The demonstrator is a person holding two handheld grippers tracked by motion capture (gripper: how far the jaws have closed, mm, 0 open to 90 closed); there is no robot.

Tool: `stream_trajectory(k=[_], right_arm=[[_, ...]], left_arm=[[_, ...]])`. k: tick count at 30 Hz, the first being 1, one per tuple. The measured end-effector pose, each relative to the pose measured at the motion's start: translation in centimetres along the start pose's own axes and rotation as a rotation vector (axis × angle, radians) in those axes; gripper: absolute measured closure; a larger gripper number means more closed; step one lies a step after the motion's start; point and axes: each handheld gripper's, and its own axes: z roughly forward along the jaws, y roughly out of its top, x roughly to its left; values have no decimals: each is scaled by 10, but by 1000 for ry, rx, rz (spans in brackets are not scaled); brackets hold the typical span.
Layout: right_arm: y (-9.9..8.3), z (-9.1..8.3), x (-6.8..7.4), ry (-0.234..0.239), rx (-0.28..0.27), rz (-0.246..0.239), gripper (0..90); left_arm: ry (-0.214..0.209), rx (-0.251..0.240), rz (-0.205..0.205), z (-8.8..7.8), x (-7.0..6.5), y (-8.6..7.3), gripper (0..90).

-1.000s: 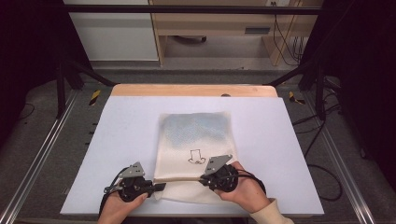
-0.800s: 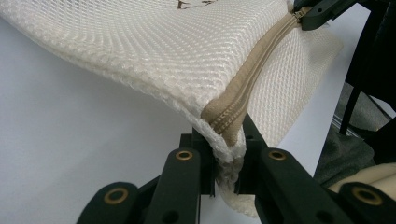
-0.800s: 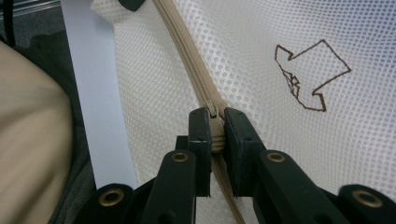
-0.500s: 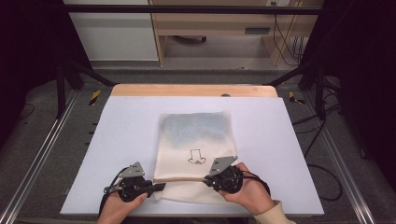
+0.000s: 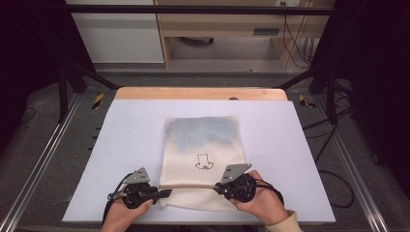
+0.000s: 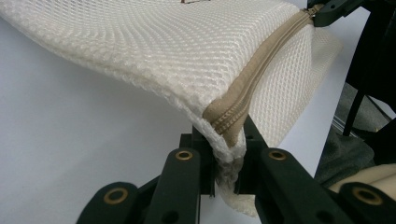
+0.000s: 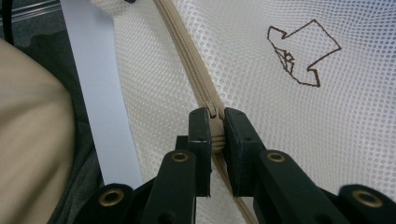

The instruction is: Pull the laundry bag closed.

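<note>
1. mesh bag point(image 5: 203, 154) flat at frame centre on white table point(image 5: 121, 145); zipper point(image 5: 191, 185) along its near edge
2. left gripper point(image 6: 229, 161) clamped on bag corner at zipper end
3. right gripper point(image 7: 215, 133) pinched on zipper pull point(image 7: 214, 122)
4. risk: the pull may slip out, or the corner may tear free if tugged hard

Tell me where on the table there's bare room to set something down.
Free patches on the white table: the wide strip left of the mesh bag, the strip to its right, and the band between the bag's far edge and the wooden edge. Crowded: the near edge, where the left gripper and right gripper clamp the bag's zipper.
</note>
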Motion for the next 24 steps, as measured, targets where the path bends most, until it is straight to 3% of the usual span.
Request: stream_trajectory(k=[10, 24], right_arm=[[-10, -9, -2, -35, 2, 31, 818], [-18, -13, -2, -51, 3, 38, 818]], left_arm=[[-2, 5, -10, 2, 1, -1, 816], [-1, 7, -7, 2, 1, -1, 816]])
